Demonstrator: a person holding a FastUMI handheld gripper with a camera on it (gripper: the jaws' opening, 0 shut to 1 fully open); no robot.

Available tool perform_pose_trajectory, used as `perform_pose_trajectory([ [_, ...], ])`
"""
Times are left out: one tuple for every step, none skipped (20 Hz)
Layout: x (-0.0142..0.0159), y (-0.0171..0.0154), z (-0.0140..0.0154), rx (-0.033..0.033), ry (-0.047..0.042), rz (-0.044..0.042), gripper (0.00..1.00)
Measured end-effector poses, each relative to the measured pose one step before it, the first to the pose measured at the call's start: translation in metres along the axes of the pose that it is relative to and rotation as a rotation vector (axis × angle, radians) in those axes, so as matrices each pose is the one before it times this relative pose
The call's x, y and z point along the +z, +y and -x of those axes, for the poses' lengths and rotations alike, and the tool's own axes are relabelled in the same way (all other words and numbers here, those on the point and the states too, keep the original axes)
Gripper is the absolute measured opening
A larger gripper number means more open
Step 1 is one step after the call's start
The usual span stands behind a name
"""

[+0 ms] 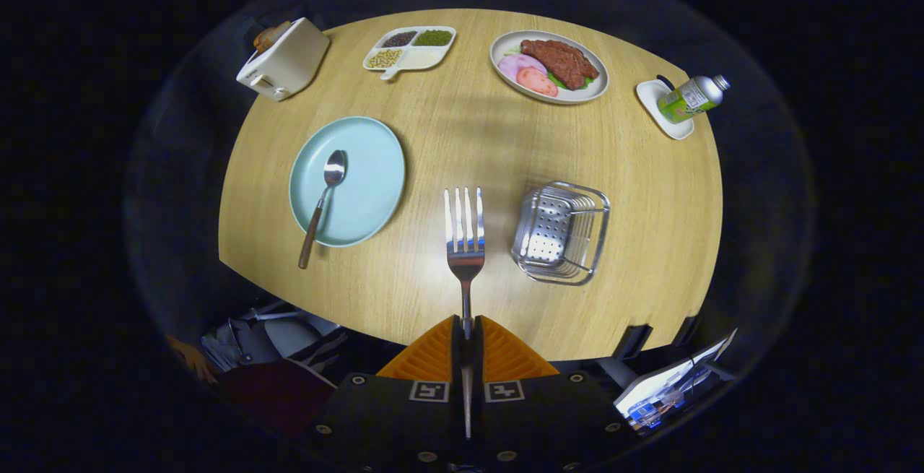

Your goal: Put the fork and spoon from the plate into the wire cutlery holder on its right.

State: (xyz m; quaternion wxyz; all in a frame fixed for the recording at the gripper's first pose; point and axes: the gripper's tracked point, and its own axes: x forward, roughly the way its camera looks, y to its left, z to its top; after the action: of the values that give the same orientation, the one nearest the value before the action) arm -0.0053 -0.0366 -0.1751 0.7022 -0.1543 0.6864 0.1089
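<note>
1. Fingers of the hand-held gripper (466, 328) are pressed together on the handle of the fork (465, 242), pinching it low on the shaft so that the neck and tines stick straight out ahead of them, raised above the table (650, 242).

2. Fork and fingers hang over the table's near edge, about midway between the plate (375, 170) and the wire cutlery holder (561, 232); the holder sits just beside the tines, toward the table's right side and a little ahead.

3. My read is that the step in hand is carrying the fork across to the holder, so the task is roughly half begun: one piece lifted, none delivered.

4. To do it well, I would keep the pinch firm and swing toward the holder without tilting, since a thin handle gripped at one end can pivot between the fingers.

5. Bring the fork over the holder's open top before lowering; the wire rim and dividers look likely to catch the tines if approached from the side.

6. Tip the fork so one end goes down first into a compartment, and release only once it is well inside, as the holder looks light and could be nudged.

7. The spoon (325, 202) lies on the plate toward the table's left side, bowl away from the fingers and its brown handle overhanging the plate's near rim; it is untouched and comes next.

8. Along the far edge stand a toaster (285, 60), a divided dish (410, 49), a plate of food (548, 65) and a can on a small saucer (689, 97), all well apart from the path.
</note>
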Motion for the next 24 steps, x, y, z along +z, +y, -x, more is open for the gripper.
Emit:
perform_pose_trajectory([
  [-0.00204,-0.0133,-0.00212,-0.01098,0.02299,0.00711,0.03],
  [-0.00102,-0.01252,-0.00296,-0.00784,0.02184,0.0093,0.03],
  [-0.00112,-0.01185,-0.00443,-0.00688,0.02588,-0.00144,0.03],
  [-0.00216,-0.0108,-0.00544,-0.00427,0.03352,0.00118,0.03],
  [-0.00264,-0.00986,-0.00453,-0.00794,0.03289,0.00605,0.03],
  [-0.00124,-0.00836,-0.00413,-0.00453,0.0308,0.01011,0.03],
  [-0.00096,-0.00644,-0.00407,-0.00181,0.0284,0.00786,0.03],
  [-0.00137,-0.00233,-0.00264,0.00475,0.02209,-0.00344,0.03],
  [0.0017,-0.00029,-0.00225,0.01338,0.02038,-0.00283,0.03],
  [0.00325,-0.00123,-0.00153,0.00671,0.01356,0.00448,0.03],
  [0.00607,-0.00078,-0.00064,0.00308,0.00499,0.01118,0.03],
  [0.00552,0.0024,-0.0008,0.01302,0.00209,0.00694,0.03],
  [0.00571,0.00202,-0.00055,0.01108,0.00108,0.00527,0.03],
  [0.00415,0.00336,-0.00017,0.00953,0.00337,0.00831,0.03],
  [0.00386,0.00237,-0.00108,0.00769,0.00728,0.00817,0.03],
  [0.00317,0.00264,-0.00179,0.00853,0.01158,0.00303,0.03],
  [0.00294,0.00102,-0.00211,0.00174,0.0062,0.003,0.03],
  [0.00311,-0.00148,-0.00097,-0.0038,0.0042,0.00481,0.04],
  [0.00418,-0.0007,-0.0012,-0.00435,-0.0051,-0.00516,0.04],
  [0.00592,-0.00138,-0.00077,-0.00282,-0.01117,-0.00851,0.04],
  [0.00394,-0.00083,-0.00021,0.0013,-0.01004,-0.01504,0.07],
  [0.00328,-0.0007,0.00113,0.00571,-0.01021,-0.00994,0.08],
  [0.00098,-0.00115,0.00177,-0.00044,-0.00386,-0.0049,0.09],
  [0.00102,-0.00032,0.00018,0.00099,-0.00305,-0.00348,0.1],
])
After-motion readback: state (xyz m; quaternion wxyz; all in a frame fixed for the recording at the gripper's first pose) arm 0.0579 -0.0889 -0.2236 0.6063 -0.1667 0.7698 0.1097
